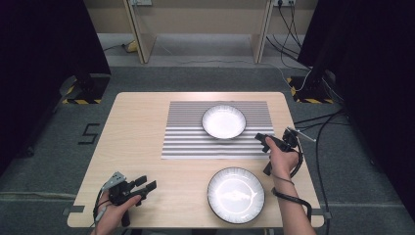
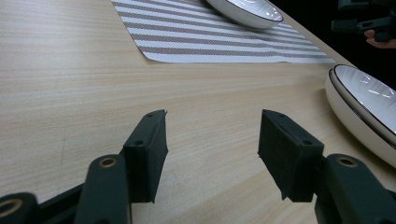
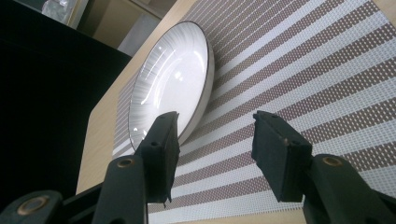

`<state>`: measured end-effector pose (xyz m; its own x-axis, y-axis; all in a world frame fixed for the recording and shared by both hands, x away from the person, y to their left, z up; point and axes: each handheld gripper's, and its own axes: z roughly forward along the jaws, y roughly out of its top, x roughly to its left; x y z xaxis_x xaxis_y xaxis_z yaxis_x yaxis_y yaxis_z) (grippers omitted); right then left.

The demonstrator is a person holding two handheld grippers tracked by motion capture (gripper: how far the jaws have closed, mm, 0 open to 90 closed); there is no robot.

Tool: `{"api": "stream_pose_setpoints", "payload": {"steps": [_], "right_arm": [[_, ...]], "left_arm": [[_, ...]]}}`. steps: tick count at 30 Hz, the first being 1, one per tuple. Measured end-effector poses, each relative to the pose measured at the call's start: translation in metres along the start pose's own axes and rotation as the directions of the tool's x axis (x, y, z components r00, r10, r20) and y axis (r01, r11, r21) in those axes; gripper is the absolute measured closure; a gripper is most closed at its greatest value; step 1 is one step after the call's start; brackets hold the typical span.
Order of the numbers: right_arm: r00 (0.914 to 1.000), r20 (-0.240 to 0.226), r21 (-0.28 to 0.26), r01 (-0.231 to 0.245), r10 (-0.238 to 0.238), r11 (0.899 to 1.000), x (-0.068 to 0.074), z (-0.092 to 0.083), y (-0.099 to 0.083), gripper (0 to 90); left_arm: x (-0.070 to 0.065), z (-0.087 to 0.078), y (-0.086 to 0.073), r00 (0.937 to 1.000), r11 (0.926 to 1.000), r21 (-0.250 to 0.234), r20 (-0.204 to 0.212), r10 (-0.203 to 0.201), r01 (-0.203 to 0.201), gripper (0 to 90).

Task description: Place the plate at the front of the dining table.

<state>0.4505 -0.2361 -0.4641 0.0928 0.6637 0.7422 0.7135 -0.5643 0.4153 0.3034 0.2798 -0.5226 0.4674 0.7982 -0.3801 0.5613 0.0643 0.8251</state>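
Observation:
Two white, dark-rimmed plates are on the wooden table (image 1: 142,122). One plate (image 1: 223,121) rests on a grey-and-white striped placemat (image 1: 186,142) at the middle; the other plate (image 1: 236,194) sits on bare wood near the front edge. My left gripper (image 1: 148,183) is at the front left, open and empty, low over bare wood (image 2: 212,133), with the near plate (image 2: 369,100) to its right. My right gripper (image 1: 263,141) hovers at the placemat's right edge, open and empty (image 3: 215,128), pointing at the far plate (image 3: 173,74) from just short of its rim.
Carpeted floor surrounds the table, with cables (image 1: 323,132) on the right and black curtains on both sides. Wooden furniture legs (image 1: 139,44) stand beyond the far edge. A cable runs from the right gripper along the person's forearm (image 1: 293,200).

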Motion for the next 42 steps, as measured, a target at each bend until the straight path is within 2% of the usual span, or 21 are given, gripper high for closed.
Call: {"api": "stream_pose_setpoints", "payload": {"steps": [11, 33, 35, 37, 42], "right_arm": [[0.9994, 0.001, 0.005, 0.036, -0.036, 0.999, -0.001, -0.008, -0.008, 50.5], [0.9992, 0.007, 0.011, 0.039, -0.039, 0.999, -0.012, -0.030, -0.020, 49.9], [0.9986, 0.012, 0.009, 0.051, -0.051, 0.999, -0.013, -0.032, -0.021, 49.9], [0.9993, 0.003, 0.007, 0.038, -0.038, 0.999, -0.015, -0.034, -0.022, 49.9], [0.9990, 0.003, -0.008, 0.045, -0.045, 0.999, -0.018, -0.042, -0.023, 49.9]], "left_arm": [[0.000, 0.000, 0.000, 1.0000, 1.0000, 0.000, 0.000, 0.001, -0.001, 41.6], [0.000, 0.000, 0.000, 1.0000, 1.0000, -0.001, -0.001, 0.003, -0.003, 41.6], [-0.001, 0.000, 0.000, 1.0000, 1.0000, 0.000, 0.000, 0.003, -0.003, 41.6], [-0.001, 0.000, 0.000, 1.0000, 1.0000, 0.000, 0.000, 0.004, -0.004, 41.6], [0.000, 0.000, 0.000, 1.0000, 1.0000, 0.001, 0.000, 0.000, 0.000, 41.6]]}}
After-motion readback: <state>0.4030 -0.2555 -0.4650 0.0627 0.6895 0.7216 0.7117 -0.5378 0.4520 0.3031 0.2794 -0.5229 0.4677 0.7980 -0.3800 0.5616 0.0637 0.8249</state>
